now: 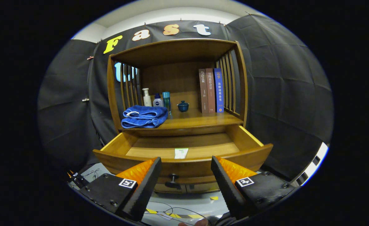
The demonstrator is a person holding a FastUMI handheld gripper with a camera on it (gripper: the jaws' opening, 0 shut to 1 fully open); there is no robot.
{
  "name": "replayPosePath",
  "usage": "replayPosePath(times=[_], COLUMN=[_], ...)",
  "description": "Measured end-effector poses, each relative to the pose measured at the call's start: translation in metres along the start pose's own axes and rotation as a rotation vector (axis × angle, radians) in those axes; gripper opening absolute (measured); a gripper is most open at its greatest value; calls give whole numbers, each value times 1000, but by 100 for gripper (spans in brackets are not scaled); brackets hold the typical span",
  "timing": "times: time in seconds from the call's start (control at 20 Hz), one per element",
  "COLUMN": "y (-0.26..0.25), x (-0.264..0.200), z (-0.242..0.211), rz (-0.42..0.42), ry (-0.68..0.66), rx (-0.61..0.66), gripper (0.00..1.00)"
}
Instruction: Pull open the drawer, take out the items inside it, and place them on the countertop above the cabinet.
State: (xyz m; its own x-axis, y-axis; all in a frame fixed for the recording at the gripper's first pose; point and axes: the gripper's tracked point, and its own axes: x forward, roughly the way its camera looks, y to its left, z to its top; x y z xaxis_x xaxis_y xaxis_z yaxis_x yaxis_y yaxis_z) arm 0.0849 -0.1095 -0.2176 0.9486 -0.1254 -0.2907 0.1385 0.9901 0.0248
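Drawer (184, 150) open; gripper (186, 179) jaws spread, empty. Paper slip (181, 153) inside, probably light and flimsy; pinch one edge.

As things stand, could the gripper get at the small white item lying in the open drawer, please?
Probably yes. The gripper is open, the drawer is pulled out, and the white item lies uncovered just behind the drawer's front panel. The fingers would need to clear that panel from above.
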Motion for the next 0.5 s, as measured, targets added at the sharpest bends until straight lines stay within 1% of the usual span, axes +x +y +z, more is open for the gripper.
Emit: replayPosePath(times=[0.1, 0.25, 0.4, 0.5], y=[2, 9, 14, 16], x=[15, 49, 89, 114], z=[18, 32, 28, 14], rz=[19, 61, 82, 83], ry=[53, 160, 301, 419], rx=[-21, -2, 56, 90], gripper=[99, 100, 100, 100])
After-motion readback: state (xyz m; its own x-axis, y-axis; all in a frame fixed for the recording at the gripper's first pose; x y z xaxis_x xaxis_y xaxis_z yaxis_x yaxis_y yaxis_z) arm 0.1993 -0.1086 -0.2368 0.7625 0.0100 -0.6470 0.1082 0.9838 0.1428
